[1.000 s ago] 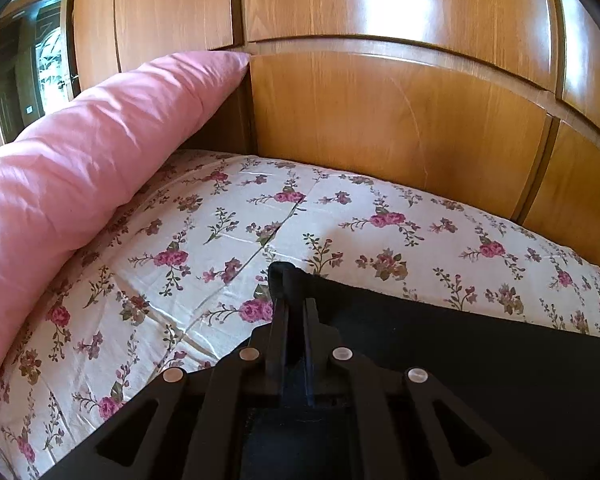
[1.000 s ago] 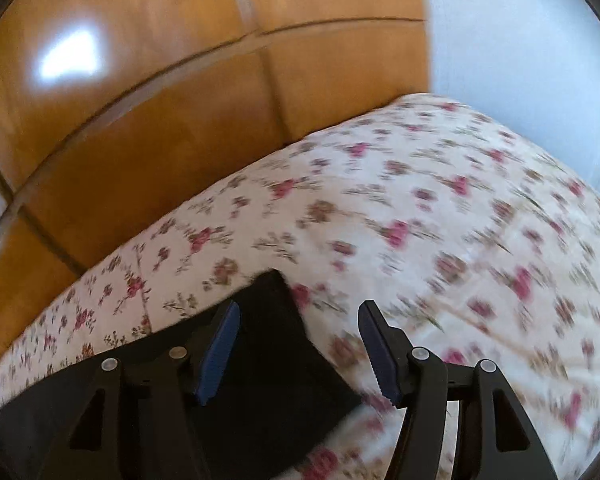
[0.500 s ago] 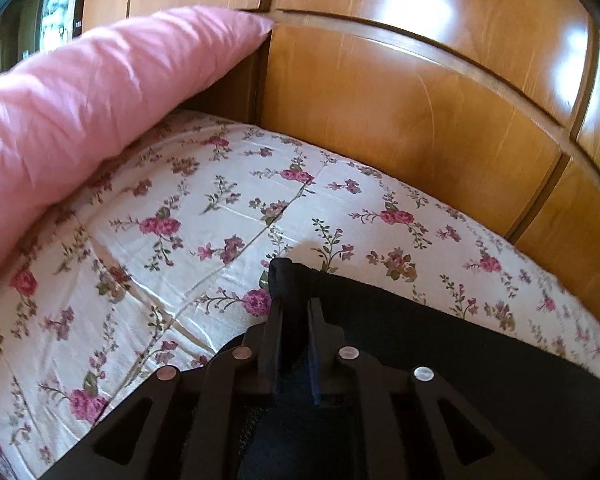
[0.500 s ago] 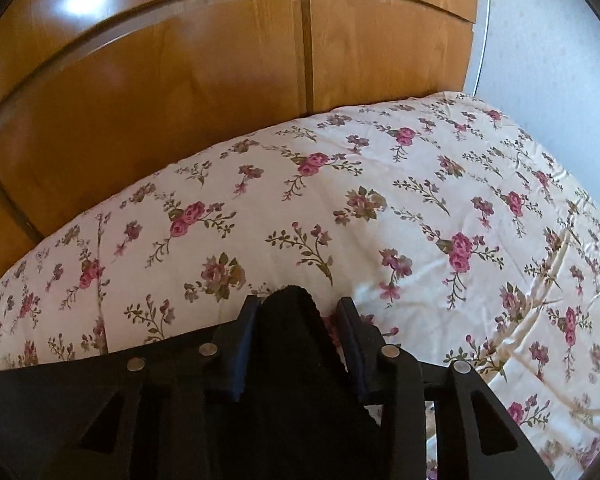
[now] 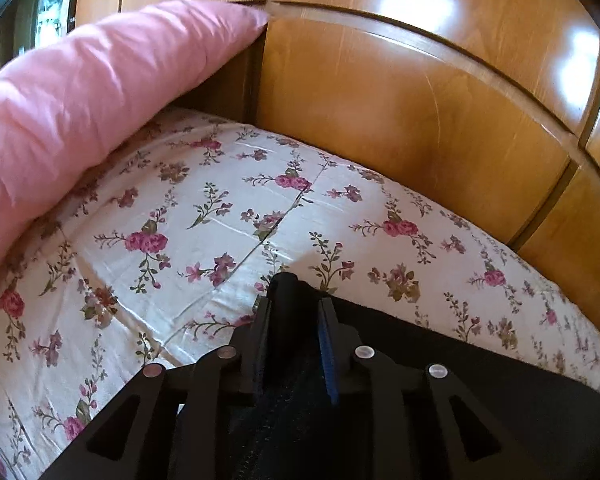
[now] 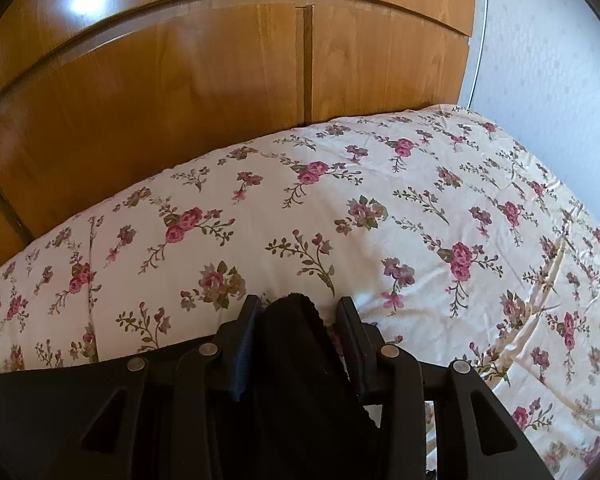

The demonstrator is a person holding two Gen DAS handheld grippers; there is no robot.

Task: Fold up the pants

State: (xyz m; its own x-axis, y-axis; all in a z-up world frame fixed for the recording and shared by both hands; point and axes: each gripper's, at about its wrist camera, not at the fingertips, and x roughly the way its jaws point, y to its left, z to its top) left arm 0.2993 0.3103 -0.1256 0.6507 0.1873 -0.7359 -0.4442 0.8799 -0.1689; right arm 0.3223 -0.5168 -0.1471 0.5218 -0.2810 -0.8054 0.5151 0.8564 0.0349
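Note:
Black pants (image 5: 480, 364) lie stretched across the floral bedsheet (image 5: 220, 216), their edge running between both grippers. My left gripper (image 5: 294, 304) is shut on one black corner of the pants, which pokes out above the fingertips. In the right wrist view, my right gripper (image 6: 298, 312) is shut on the other corner of the pants (image 6: 296, 340), a bunched fold of fabric pinched between the pads. The cloth below both grippers is hidden by the gripper bodies.
A pink pillow (image 5: 72, 100) leans against the wooden wardrobe (image 5: 400, 92) at the left. The wooden panels (image 6: 180, 80) run along the far side of the bed. A white wall (image 6: 548, 60) stands at the right. Floral sheet (image 6: 420, 216) extends to the right.
My right gripper has closed on the pants corner; it was open a second ago. Both grippers have shifted forward slightly, and the left keeps its hold.

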